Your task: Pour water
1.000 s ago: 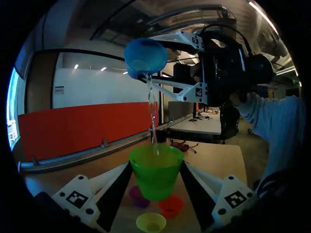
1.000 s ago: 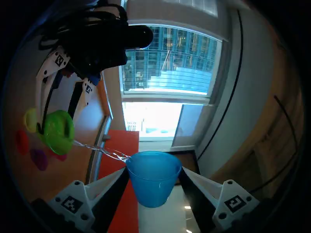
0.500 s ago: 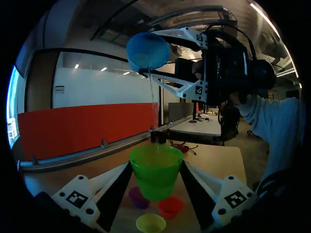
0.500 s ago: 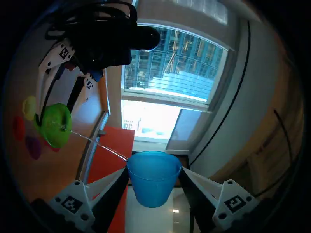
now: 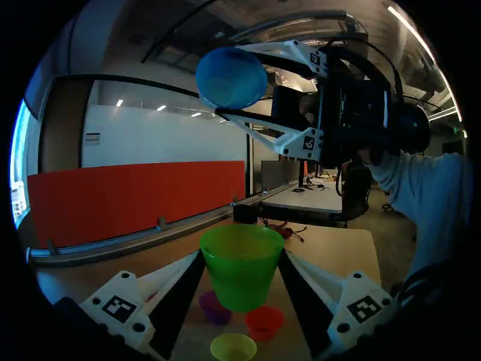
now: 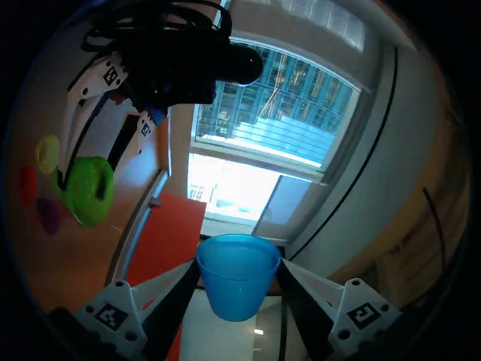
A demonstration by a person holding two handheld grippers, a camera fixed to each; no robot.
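Green cup point(image 5: 242, 265) sits upright at lower centre of the left gripper view, pinched between the two fingers of the left gripper point(image 5: 242, 260), whose jaws are closed to the cup's width and press on both of its sides. How much water it holds cannot be made out through the tinted wall. In the upper centre of the same frame, directly above it and well apart, the blue cup point(image 5: 231, 78) is tipped on its side with its mouth turned toward the camera, clamped between the fingers of the right gripper point(image 5: 232, 82). A pale sleeve point(image 5: 421, 186) reaches in from the right edge behind that gripper. Below the green cup, on the wooden table point(image 5: 337, 246), stand a purple cup point(image 5: 214, 305), a red cup point(image 5: 264, 320) and a yellow cup point(image 5: 233, 347), close together.
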